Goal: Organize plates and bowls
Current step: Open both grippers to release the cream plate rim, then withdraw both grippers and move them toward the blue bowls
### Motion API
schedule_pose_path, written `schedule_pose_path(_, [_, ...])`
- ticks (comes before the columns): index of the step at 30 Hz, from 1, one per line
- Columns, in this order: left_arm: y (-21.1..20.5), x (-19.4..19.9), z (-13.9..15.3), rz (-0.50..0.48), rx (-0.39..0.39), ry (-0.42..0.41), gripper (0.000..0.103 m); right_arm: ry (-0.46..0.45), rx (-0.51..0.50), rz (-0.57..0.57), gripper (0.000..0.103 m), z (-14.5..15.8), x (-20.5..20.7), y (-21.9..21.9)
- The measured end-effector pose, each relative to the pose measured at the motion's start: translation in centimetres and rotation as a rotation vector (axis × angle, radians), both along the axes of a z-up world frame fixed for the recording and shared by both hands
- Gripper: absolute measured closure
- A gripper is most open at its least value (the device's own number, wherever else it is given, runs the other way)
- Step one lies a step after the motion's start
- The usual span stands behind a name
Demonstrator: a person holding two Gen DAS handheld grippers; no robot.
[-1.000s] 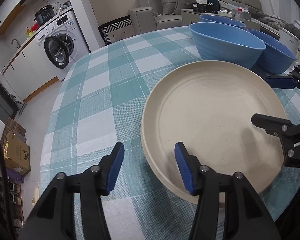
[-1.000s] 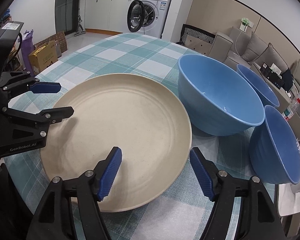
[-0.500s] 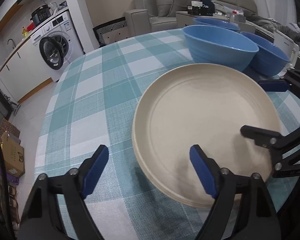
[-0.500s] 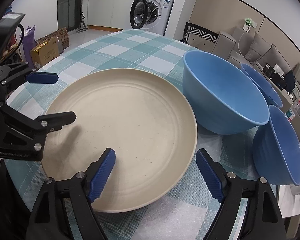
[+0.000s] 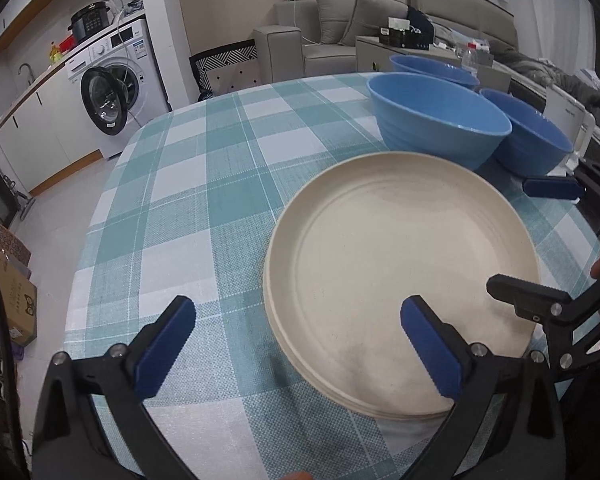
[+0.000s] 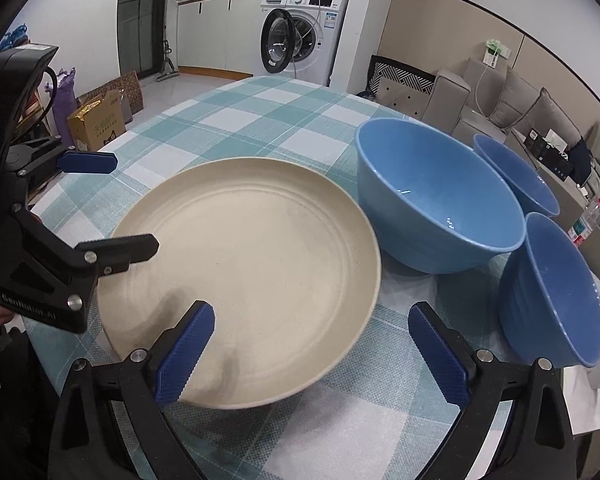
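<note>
A stack of cream plates lies on the checked tablecloth, its top plate bare. My left gripper straddles the stack's left rim. Its jaws are opening, and the blue pads stand clear of the rim. My right gripper straddles the right rim the same way, its jaws also opening with no pad touching. Three blue bowls stand behind and right of the plates: a large one, one behind it, and one tilted at the right.
The round table carries a teal and white checked cloth. A white object sits at the table's right edge by the bowls. Beyond are a washing machine, a grey sofa and cardboard boxes on the floor.
Both grippers' jaws have spread much wider around the plate rims. The plate stack stays flat on the table and the bowls have not moved.
</note>
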State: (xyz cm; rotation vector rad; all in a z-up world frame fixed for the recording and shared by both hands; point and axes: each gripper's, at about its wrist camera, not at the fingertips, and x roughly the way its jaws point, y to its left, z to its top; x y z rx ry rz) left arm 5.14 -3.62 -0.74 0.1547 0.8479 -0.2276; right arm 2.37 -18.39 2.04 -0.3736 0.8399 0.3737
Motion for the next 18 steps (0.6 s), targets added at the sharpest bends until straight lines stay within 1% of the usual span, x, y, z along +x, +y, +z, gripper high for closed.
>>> schedule_pose_path(6, [0.4,-0.5,2.2,0.019,-0.053,-0.056,0.0,-0.057,0.063,0.0,0.003,2.8,-1.1,-1.5])
schedule_pose_path(12, [0.3,-0.2,4.3,0.044,-0.093,-0.099,0.0,-0.112,0.107,-0.038,0.003,5.9,-1.8,-3.7])
schedule_pose_path(15, [-0.3,0.1,5.3,0.036,-0.087,-0.118,0.0,-0.144,0.119,-0.068,0.003,7.5,-2.0,-5.3])
schedule_pose_path(18, [-1.3,0.4,6.5,0.016,-0.086,-0.142,0.0,-0.172,0.159,-0.106,0.003,9.3,-2.0,-7.4])
